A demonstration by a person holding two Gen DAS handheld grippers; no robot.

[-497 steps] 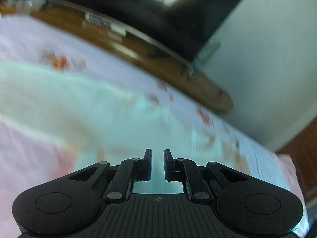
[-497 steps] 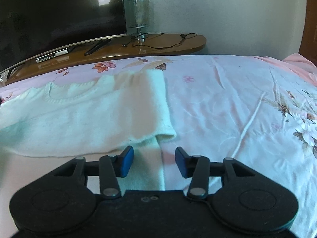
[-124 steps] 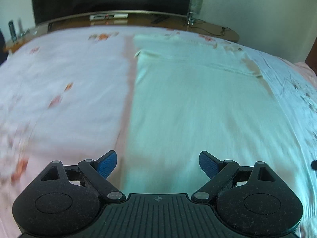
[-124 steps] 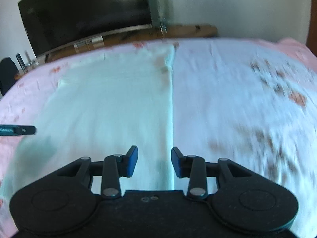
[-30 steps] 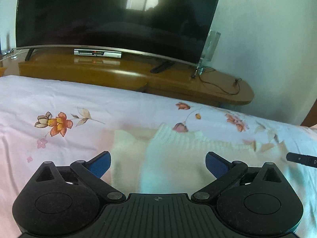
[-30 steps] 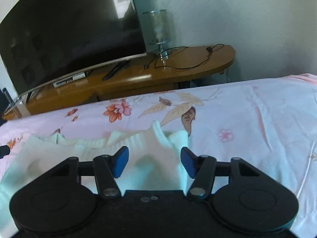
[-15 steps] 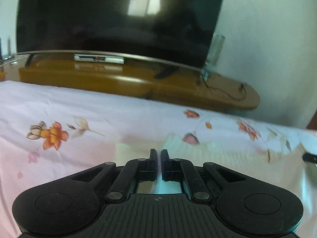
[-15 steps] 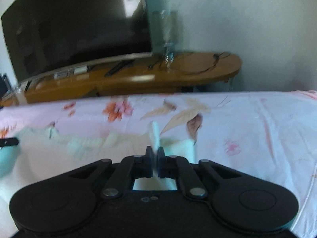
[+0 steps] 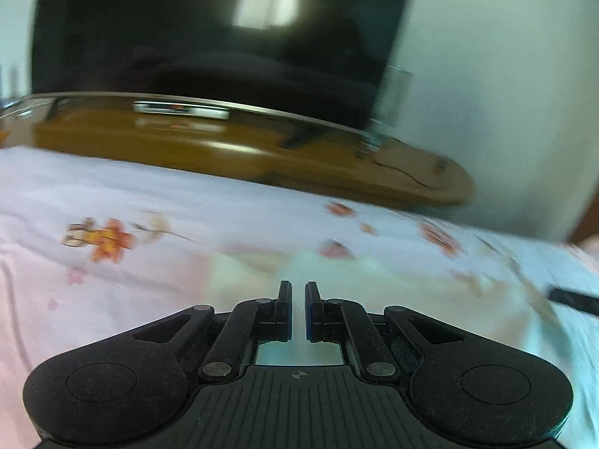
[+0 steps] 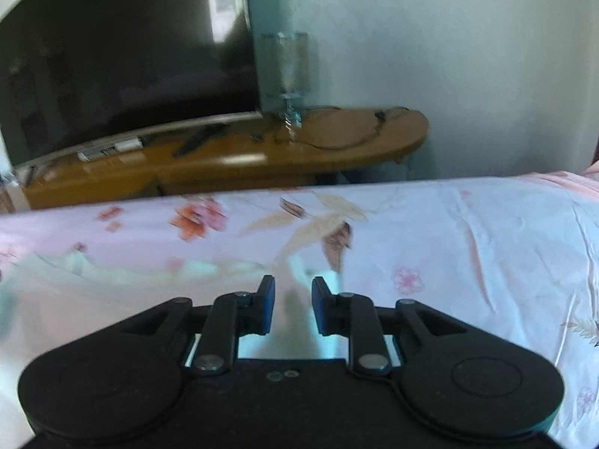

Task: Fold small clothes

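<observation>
We see soft pale knit sweater (image 9: pixel 393 292), smooth floral cotton bedsheet (image 10: pixel 468 232), glossy wooden TV stand (image 10: pixel 262 157), matt black plastic grippers.

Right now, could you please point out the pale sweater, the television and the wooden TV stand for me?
pale sweater (image 9: pixel 393 292): left wrist view, on its blurred knit body beyond the tool.
television (image 10: pixel 123 63): right wrist view, middle of the dark screen.
wooden TV stand (image 10: pixel 337 142): right wrist view, on its top, right end.

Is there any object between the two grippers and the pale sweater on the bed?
Nothing visible. The sweater lies directly at the fingers of the left gripper and the right gripper, on the floral sheet.
</observation>
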